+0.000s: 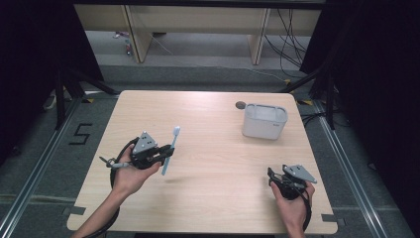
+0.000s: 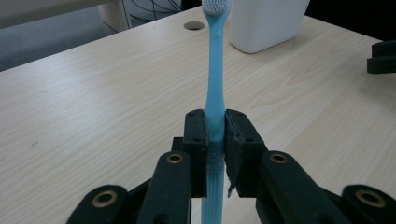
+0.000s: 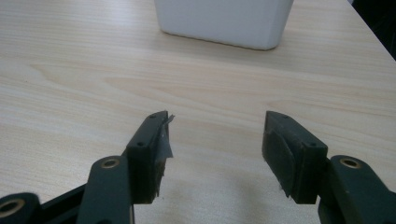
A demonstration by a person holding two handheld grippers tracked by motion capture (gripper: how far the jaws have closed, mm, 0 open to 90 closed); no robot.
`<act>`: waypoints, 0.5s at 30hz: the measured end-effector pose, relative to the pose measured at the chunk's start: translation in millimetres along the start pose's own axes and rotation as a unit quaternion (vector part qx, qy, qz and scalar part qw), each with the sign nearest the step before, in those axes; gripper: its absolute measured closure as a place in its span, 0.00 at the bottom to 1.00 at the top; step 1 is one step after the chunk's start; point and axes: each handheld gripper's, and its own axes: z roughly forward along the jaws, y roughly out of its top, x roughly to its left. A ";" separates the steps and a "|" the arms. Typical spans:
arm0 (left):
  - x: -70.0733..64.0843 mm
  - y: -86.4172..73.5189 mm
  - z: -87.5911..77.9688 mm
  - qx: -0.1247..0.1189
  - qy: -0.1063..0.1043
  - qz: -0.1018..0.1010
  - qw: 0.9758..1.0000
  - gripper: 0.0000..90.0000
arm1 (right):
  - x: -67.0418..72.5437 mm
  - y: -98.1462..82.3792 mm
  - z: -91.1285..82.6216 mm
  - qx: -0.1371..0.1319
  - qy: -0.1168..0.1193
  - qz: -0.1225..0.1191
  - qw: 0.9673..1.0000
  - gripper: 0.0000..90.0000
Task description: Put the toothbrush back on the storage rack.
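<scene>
— left gripper [image 1: 166, 154] first, from the high view: it sits over the desk's [image 1: 208, 198] left half, closer to the near edge than the far one, clamped on a light blue toothbrush [image 1: 170, 150] whose white bristle end points toward the far edge.
— and the other one?
— right gripper [image 1: 275, 179] is by the near right corner, held in the person's hand just above the wood. a white container [image 1: 265, 121] stands well apart from both, toward the far right corner, with a small round hole [image 1: 240, 105] in the desk just beside it.
— left gripper view?
— the two black jaws press on the toothbrush [image 2: 216, 93] handle from either side; the neck rises straight up between them, bristles at the top (partly cut off by the frame). the container [image 2: 266, 23] is behind it, and the hole [image 2: 194, 25] to its left.
— right gripper view?
— jaws spread wide, nothing between them, bare desk [image 3: 93, 70] below. the container [image 3: 224, 21] stands ahead near the far edge.
</scene>
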 end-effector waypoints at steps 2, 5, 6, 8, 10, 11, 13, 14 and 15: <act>-0.2 -0.8 -0.6 -0.008 0.006 -0.004 1.000 0.87 | -1.4 0.0 0.5 -0.004 -0.001 -0.009 1.000 0.47; -0.5 -3.0 -0.1 -0.022 0.004 -0.008 1.000 0.87 | -0.3 -0.5 1.6 -0.005 0.010 0.002 1.000 0.47; -0.6 -3.6 0.0 -0.025 0.002 -0.006 1.000 0.87 | 0.1 -0.2 -0.2 0.000 0.004 0.002 1.000 0.47; -1.4 -5.7 0.1 -0.043 -0.001 -0.007 0.999 0.88 | -0.9 -0.4 0.0 -0.006 0.005 -0.004 1.000 0.47; -2.3 -7.6 0.2 -0.056 -0.003 -0.006 0.998 0.88 | -0.3 -0.5 -1.0 -0.002 0.007 0.003 1.000 0.46; -2.3 -8.6 1.3 -0.065 -0.009 -0.005 0.998 0.88 | -0.1 -0.6 -0.4 -0.005 0.006 0.005 1.000 0.46; -3.0 -9.2 -0.3 -0.071 -0.005 -0.002 0.997 0.88 | 0.2 -0.5 -0.7 -0.005 0.008 0.008 1.000 0.46; -2.9 -9.3 0.0 -0.076 -0.009 -0.001 0.997 0.88 | 0.2 -0.6 -0.8 -0.006 0.008 0.008 1.000 0.46; -3.0 -9.4 -0.2 -0.083 -0.009 -0.002 0.997 0.88 | 1.5 -0.8 -1.3 -0.006 0.005 0.014 1.000 0.46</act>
